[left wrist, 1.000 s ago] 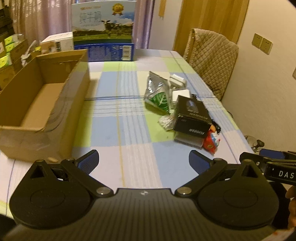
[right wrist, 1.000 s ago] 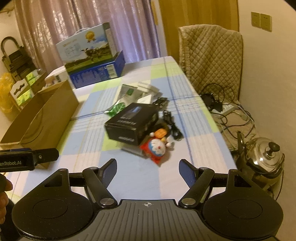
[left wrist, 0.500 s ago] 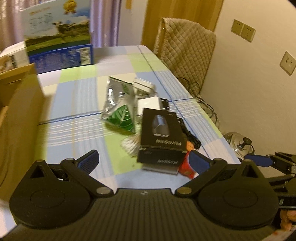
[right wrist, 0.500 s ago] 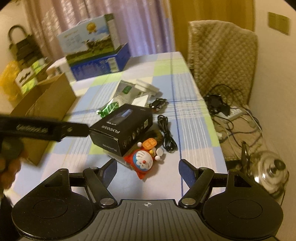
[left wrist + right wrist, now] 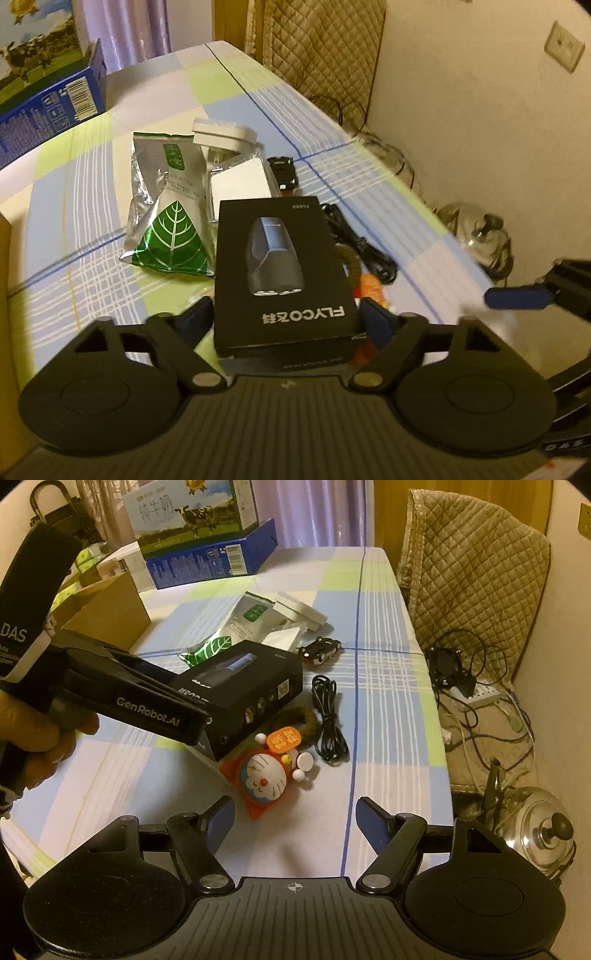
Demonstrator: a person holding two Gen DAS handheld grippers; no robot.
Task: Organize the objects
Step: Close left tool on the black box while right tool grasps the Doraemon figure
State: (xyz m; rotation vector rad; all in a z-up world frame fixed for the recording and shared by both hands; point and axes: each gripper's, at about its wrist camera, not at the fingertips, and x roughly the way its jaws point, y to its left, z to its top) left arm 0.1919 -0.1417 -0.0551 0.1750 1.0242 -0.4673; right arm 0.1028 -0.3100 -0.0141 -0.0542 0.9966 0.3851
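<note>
Checked tablecloth (image 5: 388,709) holds clutter. Left gripper (image 5: 286,319) jaws, just closing, straddle black box (image 5: 280,266), contact unclear. Right gripper (image 5: 295,821) gapes empty near box, above plush (image 5: 264,775).

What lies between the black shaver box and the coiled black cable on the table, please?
In the right wrist view, a brown furry ring with an orange tag lies between the shaver box and the cable.
</note>
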